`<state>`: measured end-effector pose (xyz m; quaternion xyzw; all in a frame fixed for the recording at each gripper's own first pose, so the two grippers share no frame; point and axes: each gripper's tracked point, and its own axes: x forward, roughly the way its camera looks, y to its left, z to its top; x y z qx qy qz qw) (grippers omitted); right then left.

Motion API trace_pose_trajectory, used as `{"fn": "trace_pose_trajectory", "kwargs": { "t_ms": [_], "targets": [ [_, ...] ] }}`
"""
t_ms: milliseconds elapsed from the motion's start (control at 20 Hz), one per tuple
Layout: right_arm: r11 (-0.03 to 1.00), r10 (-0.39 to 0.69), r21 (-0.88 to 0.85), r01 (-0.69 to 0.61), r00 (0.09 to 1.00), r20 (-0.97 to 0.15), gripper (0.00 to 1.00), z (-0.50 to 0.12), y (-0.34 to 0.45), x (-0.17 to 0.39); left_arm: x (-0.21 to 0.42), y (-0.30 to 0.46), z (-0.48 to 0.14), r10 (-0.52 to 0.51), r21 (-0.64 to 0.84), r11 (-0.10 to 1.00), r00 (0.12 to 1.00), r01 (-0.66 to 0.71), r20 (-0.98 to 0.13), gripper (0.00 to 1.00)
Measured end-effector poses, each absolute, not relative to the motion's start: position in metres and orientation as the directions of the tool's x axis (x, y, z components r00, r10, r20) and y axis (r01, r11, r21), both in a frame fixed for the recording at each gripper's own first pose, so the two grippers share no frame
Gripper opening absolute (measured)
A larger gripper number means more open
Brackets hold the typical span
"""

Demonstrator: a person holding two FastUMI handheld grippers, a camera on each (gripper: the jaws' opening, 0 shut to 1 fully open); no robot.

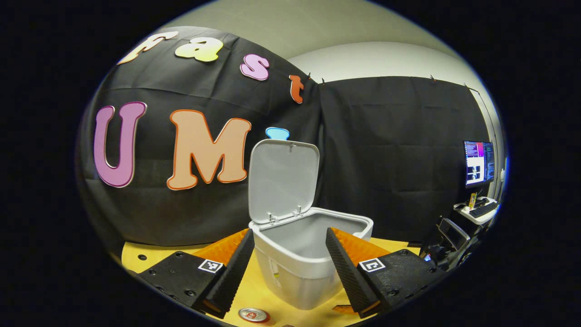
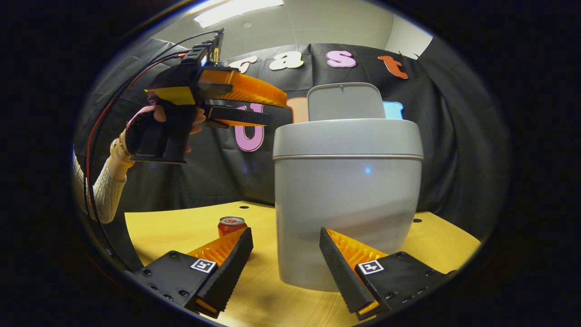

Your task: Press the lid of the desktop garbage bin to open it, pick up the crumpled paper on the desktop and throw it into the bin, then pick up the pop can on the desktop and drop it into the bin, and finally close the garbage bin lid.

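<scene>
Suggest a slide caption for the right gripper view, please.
Right gripper open near the bin, lid raised; left gripper held beside the rim, pop can upright on the table.

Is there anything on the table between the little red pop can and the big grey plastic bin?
No. In the right gripper view, bare yellow wooden tabletop separates the red pop can from the grey plastic bin.

The bin (image 2: pixel 347 200) and its raised lid (image 1: pixel 282 179) look like smooth, matt plastic. The can (image 2: pixel 232 225) is glossy metal. The table (image 2: pixel 181 231) looks like smooth, pale wood with a slight sheen. The person's sleeve (image 2: pixel 102 193) is ribbed knit cloth.
</scene>
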<state>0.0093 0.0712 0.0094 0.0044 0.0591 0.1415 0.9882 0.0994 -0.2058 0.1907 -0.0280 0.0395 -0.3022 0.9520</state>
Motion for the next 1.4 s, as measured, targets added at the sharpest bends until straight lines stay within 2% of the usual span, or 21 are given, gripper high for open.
{"fn": "trace_pose_trajectory", "kwargs": {
  "t_ms": [350, 800, 950, 1150, 1300, 1350, 1400],
  "targets": [
    [0.940, 0.341, 0.047, -0.338, 0.932, -0.126, 0.98, 0.007, 0.110, 0.010, 0.067, -0.148, 0.163, -0.482, -0.061, 0.876, 0.873, 0.478, -0.076, 0.93],
    [0.911, 0.410, 0.042, -0.410, 0.894, -0.180, 0.98, -0.011, 0.168, 0.022, 0.028, -0.080, 0.105, -0.374, -0.116, 0.925, 0.918, 0.361, -0.130, 0.93],
    [0.911, 0.410, 0.040, -0.411, 0.888, -0.206, 0.98, -0.021, 0.179, 0.029, 0.019, -0.067, 0.084, -0.361, -0.097, 0.932, 0.921, 0.350, -0.149, 0.93],
    [0.914, 0.400, 0.047, -0.403, 0.874, -0.276, 0.98, -0.043, 0.195, 0.041, 0.010, -0.056, 0.065, -0.366, -0.147, 0.927, 0.919, 0.345, -0.149, 0.93],
    [0.922, 0.375, 0.029, -0.385, 0.875, -0.305, 0.98, -0.052, 0.202, 0.052, 0.008, -0.038, 0.049, -0.332, -0.123, 0.941, 0.928, 0.314, -0.172, 0.93],
    [0.924, 0.370, 0.024, -0.382, 0.875, -0.311, 1.00, -0.055, 0.205, 0.056, 0.008, -0.034, 0.044, -0.325, -0.118, 0.944, 0.928, 0.308, -0.179, 0.93],
    [0.924, 0.367, 0.019, -0.381, 0.874, -0.319, 0.98, -0.058, 0.208, 0.059, 0.007, -0.033, 0.041, -0.329, -0.118, 0.943, 0.926, 0.311, -0.187, 0.94]
  ]
}}
